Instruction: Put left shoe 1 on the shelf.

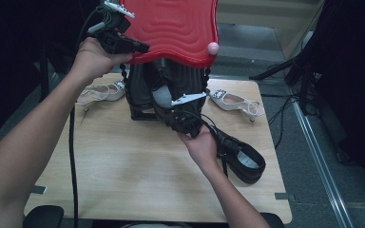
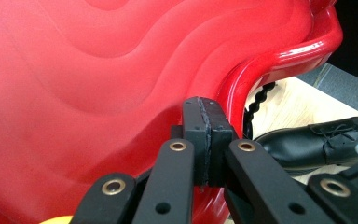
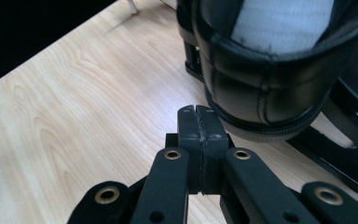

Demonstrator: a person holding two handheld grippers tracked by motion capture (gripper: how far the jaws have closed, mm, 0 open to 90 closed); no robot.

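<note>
A big red wavy lid (image 1: 176, 26) with a pink knob (image 1: 212, 48) stands raised over a black case (image 1: 140, 92) at the back of the wooden table (image 1: 123, 161). My left gripper (image 1: 140, 47) is at the lid's left rim. Its jaws are shut, pad against pad, with the red lid (image 2: 98, 93) right behind the gripper (image 2: 206, 112). Under the lid, my right gripper (image 1: 166, 108) is shut with nothing in it (image 3: 198, 116). It sits just short of the heel of a black shoe (image 3: 261, 88) that has a pale lining and rests on a black base.
Another black lace-up shoe (image 1: 242, 159) lies on the table to the right, also seen in the left gripper view (image 2: 317, 142). White heeled sandals lie at the back left (image 1: 102, 92) and back right (image 1: 235, 102). A black beaded chain (image 2: 256, 105) hangs from the lid.
</note>
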